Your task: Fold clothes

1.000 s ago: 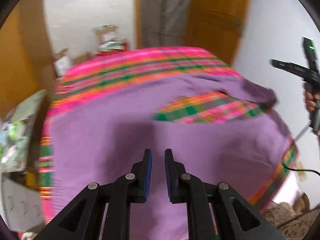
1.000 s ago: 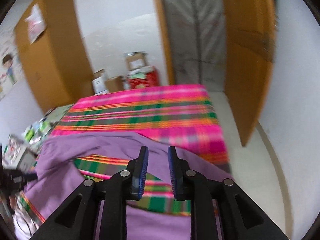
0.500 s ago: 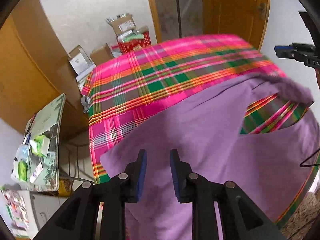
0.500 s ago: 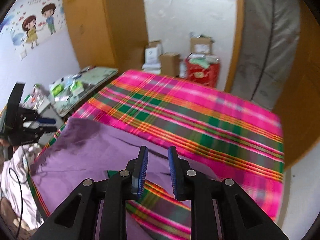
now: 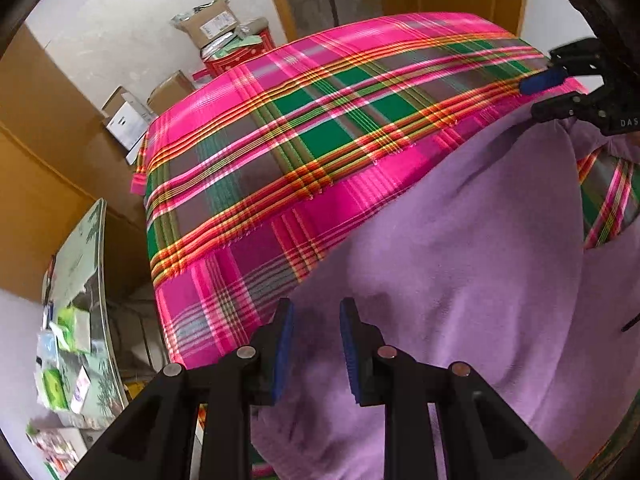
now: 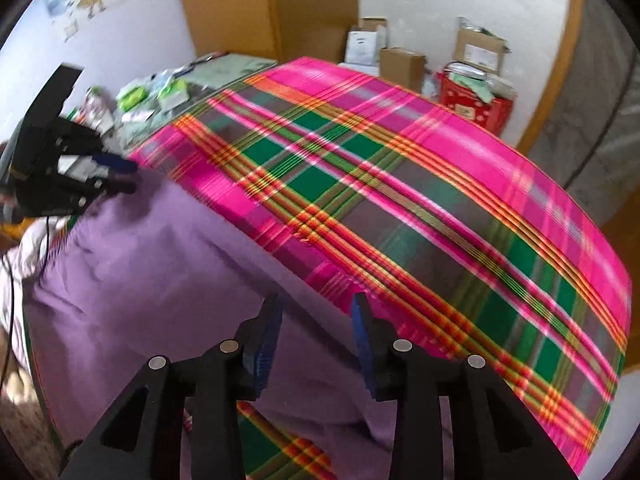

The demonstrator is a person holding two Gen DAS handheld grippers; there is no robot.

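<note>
1. Purple garment (image 5: 460,264): lies spread on the near part of the bed, over the plaid bedspread (image 5: 320,120). A gap in the purple cloth at the right shows plaid through it (image 5: 608,204); whether this is a neckline or the space beside a sleeve cannot be told.
2. Change over the last second: the garment's far edge, earlier running roughly level across the left wrist view, now runs diagonally, with far more bare plaid beyond it. The cloth itself seems to lie much as before; both cameras have swung toward the garment's far edge.
3. Left gripper (image 5: 316,346): empty, jaws parted by a narrow gap, hanging over the garment's far left corner. In the right wrist view it appears at that corner (image 6: 116,176).
4. Right gripper (image 6: 316,344): empty, jaws now parted wider than a second ago, poised over the far edge of the purple cloth. In the left wrist view it appears at the far right end of that edge (image 5: 540,92).
5. Meaning for the task (judgement): with a gripper at each end of one edge, a two-point pickup of that edge seems in preparation. No crease is visible, so the stage of folding stays unsettled.
</note>
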